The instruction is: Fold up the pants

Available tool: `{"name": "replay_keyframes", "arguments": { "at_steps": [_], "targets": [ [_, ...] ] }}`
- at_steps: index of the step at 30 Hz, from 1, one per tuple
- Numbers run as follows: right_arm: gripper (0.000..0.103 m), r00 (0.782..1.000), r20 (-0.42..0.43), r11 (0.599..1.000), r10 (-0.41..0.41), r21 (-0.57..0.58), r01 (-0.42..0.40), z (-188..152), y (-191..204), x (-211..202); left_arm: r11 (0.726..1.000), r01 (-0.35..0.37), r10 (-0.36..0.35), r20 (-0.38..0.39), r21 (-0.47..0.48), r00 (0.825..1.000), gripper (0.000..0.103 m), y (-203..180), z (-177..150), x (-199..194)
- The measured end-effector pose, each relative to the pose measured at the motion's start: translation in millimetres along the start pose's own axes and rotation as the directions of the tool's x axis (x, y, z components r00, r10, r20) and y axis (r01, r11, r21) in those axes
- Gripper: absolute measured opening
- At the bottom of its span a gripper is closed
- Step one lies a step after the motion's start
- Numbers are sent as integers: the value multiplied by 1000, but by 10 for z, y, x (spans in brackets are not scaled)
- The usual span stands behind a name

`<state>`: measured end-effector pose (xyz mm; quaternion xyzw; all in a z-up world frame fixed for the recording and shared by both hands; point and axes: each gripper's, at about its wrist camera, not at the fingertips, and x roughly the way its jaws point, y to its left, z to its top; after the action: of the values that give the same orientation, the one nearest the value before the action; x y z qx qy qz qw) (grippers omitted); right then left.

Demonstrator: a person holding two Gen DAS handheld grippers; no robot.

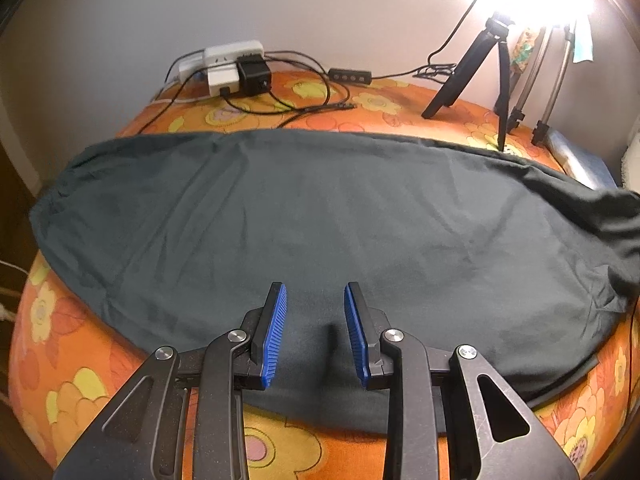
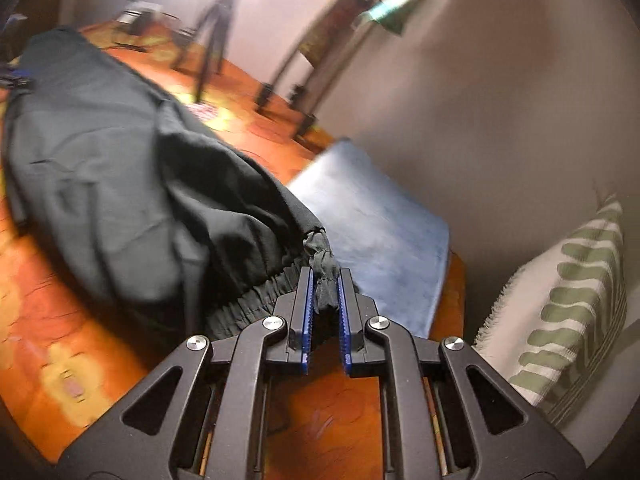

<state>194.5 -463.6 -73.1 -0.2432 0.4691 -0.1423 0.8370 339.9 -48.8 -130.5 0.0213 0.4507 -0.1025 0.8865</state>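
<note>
Across the flowered bedspread [image 1: 280,448] lie the dark pants [image 1: 320,216]; the left gripper [image 1: 315,332] hovers spread wide over their near edge, while the right gripper [image 2: 324,300] pinches the waistband knot [image 2: 322,268] beside a blue mat [image 2: 372,220].

A surface covered by an orange cloth [image 1: 280,446] printed with yellow flowers carries everything. Dark pants [image 1: 320,220] are spread flat across its middle, their elastic waistband end [image 2: 256,288] being gathered near one edge. Along the far edge, by the wall, white power strips with a black adapter [image 1: 236,68] and tangled black cables [image 1: 308,96] are laid. A black tripod [image 1: 486,72] and metal stand legs [image 1: 548,92] are set in the far corner. A blue pad [image 2: 372,220] is laid just beside the waistband.
</note>
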Motion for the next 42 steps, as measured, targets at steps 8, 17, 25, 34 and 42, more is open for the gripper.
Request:
{"name": "replay_keyframes", "arguments": {
  "at_steps": [8,17,25,34,42],
  "targets": [
    [12,989,-145,998,12,67,-2,31,-196,781,999,-6,5,30,42,1000,28,-52,12,-138],
    [30,977,-208,992,-50,102,73,5,-275,966,996,47,-50,38,82,998,28,-164,-70,-294],
    [58,995,-95,983,-28,176,44,-32,-218,237,970,171,-176,14,175,984,28,-543,-337,-509],
    [60,961,-126,815,246,563,-135,-737,-87,-116,859,304,-304,-67,412,950,28,-1432,-608,-662],
    [60,894,-12,501,448,832,-239,-1191,29,110,784,339,-309,-147,520,940,28,-1900,-747,-532]
  ]
}}
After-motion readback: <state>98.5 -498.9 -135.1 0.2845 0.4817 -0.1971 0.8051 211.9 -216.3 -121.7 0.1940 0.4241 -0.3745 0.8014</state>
